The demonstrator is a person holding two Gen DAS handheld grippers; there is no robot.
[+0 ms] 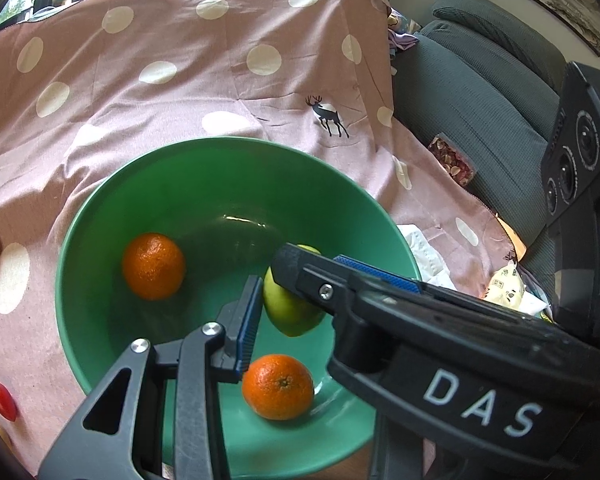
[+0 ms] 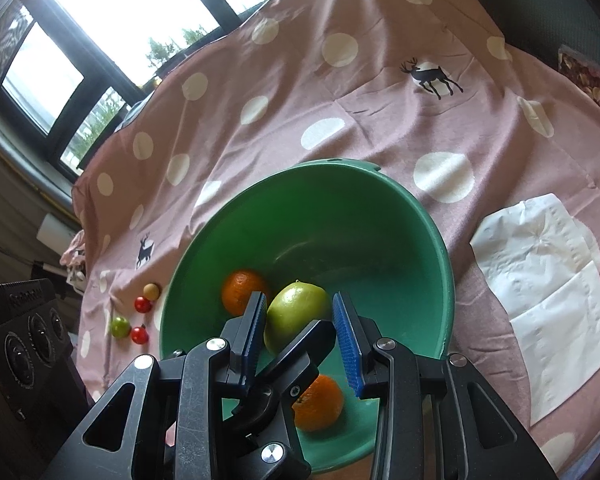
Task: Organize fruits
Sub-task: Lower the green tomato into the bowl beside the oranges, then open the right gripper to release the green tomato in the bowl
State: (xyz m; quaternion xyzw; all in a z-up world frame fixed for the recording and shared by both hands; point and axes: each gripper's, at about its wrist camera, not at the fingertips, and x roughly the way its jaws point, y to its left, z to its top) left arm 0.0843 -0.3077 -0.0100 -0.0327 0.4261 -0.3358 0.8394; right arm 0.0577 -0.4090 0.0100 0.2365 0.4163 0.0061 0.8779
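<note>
right claw (image 2: 302, 330) open around green apple (image 2: 296, 316)

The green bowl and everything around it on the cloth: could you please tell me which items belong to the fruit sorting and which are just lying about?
Part of the job:
green bowl
two oranges
green apple
small tomatoes beside the bowl

Just lying about:
paper napkin
spotted cloth
grey armchair
snack packet
</note>
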